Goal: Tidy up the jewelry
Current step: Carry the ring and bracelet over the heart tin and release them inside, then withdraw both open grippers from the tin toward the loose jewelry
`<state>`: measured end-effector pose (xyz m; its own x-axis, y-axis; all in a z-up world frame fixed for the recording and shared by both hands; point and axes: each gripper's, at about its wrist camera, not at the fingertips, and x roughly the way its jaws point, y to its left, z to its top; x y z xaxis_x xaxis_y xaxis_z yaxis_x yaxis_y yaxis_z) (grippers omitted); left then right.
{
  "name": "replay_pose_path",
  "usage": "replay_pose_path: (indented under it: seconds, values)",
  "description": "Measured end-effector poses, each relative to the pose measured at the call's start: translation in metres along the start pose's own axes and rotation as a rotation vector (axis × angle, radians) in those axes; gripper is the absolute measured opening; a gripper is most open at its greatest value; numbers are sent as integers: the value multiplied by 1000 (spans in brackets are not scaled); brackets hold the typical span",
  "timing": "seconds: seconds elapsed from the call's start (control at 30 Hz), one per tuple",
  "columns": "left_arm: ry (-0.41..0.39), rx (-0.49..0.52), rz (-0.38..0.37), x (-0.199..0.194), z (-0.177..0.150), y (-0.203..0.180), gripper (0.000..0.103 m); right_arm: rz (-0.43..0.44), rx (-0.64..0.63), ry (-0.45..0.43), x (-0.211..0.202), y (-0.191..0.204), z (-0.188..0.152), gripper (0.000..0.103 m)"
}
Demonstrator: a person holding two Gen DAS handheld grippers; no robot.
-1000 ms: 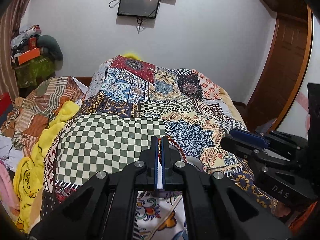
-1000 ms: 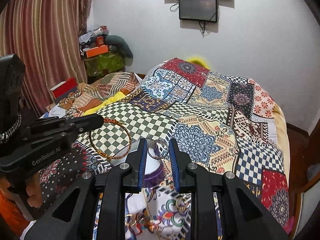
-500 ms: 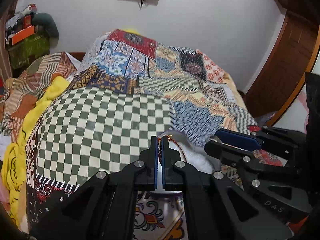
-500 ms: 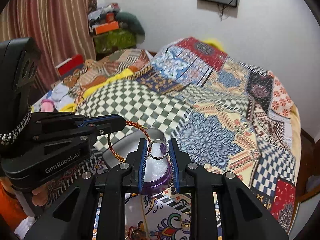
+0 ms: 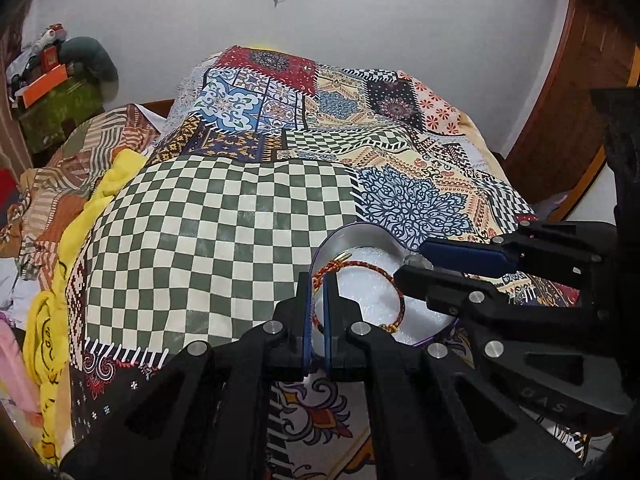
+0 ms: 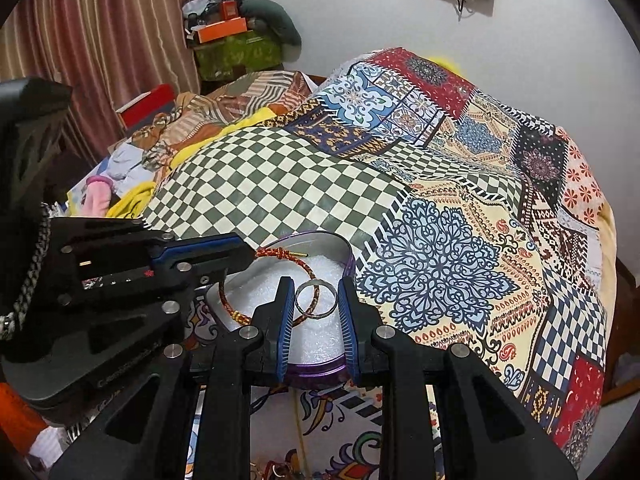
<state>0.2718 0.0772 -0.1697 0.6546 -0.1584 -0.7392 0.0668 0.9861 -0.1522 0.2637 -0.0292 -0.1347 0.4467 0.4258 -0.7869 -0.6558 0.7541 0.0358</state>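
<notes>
A round purple tin with white padding inside sits on the patterned bed cover. My left gripper is shut on a red-and-gold braided bangle and holds it over the tin. It enters the right wrist view from the left, with the bangle hanging over the padding. My right gripper is shut on a silver ring held just above the padding. In the left wrist view the right gripper reaches in from the right over the tin's far rim.
The patchwork bed cover spreads ahead, with a checkered panel to the left of the tin. Crumpled clothes and a yellow cloth lie at the left. Several small rings lie on the cover near the bottom of the right wrist view.
Both grippers have come down and forward over the tin. The bangle and the ring now hang just above the white padding instead of above the bed cover.
</notes>
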Motion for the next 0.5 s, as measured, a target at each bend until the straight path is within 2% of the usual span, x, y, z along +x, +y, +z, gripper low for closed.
replay_pose_path:
  seconds: [0.27,0.43,0.5]
  values:
    - [0,11,40,-12,-7,6,7,-2,-24,21,3,4,2,20]
    - [-22,32,82,-23,-11,7,31,-41,-69,24,2,11,0,20]
    - [-25,29,84,-26,-12,8,32,-54,-84,28,1,13,0,20]
